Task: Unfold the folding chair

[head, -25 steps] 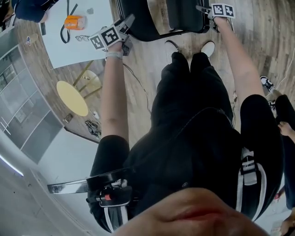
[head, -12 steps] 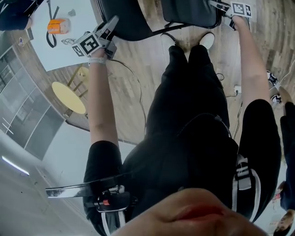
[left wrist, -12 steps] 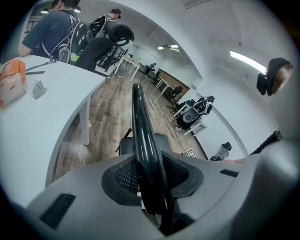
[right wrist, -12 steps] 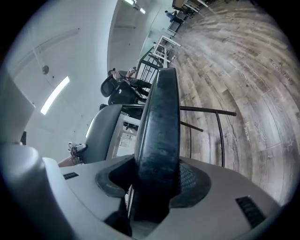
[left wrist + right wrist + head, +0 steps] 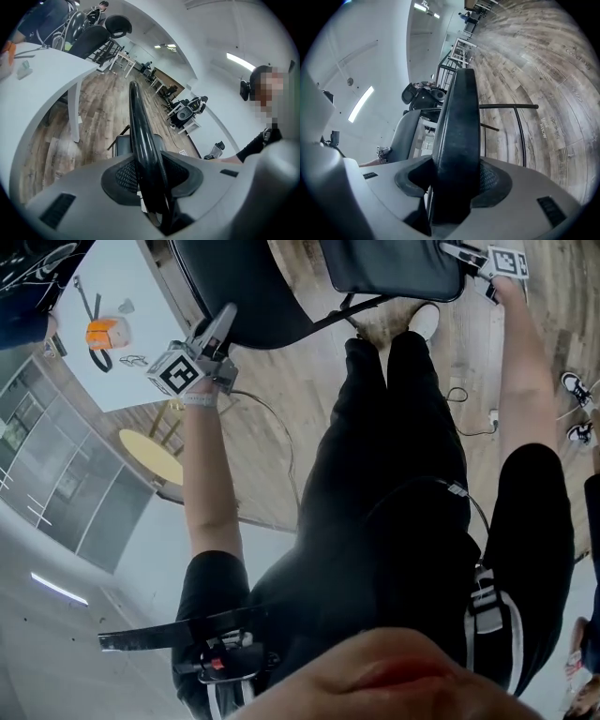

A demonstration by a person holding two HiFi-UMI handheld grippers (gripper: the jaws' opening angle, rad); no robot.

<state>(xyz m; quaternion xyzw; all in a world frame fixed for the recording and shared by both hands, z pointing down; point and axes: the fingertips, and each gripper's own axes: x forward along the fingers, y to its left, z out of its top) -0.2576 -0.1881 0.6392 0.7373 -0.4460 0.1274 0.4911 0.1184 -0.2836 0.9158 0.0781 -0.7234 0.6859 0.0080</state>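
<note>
The main risk is a slipping grip. The left hand-held gripper [image 5: 218, 326] is clamped on the glossy rim of the backrest [image 5: 139, 126], yet its jaws have just been easing open with that rim between them, and so smooth and curved an edge could slide out if they loosen further. The right hand-held gripper [image 5: 466, 253] is closed on the thick padded edge of the seat [image 5: 457, 122], which fills the gap between its jaws. These too have opened slightly, so the pad may work free as the two parts are pulled apart. If either hold fails, the folding chair [image 5: 364, 304], which spans from one hand-held gripper to the other, would probably swing or drop towards the person's white shoe [image 5: 424, 322] and the wooden floor [image 5: 281, 399]. Uneven pulling could also twist the frame instead of spreading it. Counted: one folding chair, with one backrest and one seat; two hand-held grippers, each holding one part; one white counter [image 5: 141, 287] out beyond the left hand-held gripper, with one orange object [image 5: 106, 332] on it; and one round yellow stool [image 5: 148, 451] below that hand-held gripper's arm.
</note>
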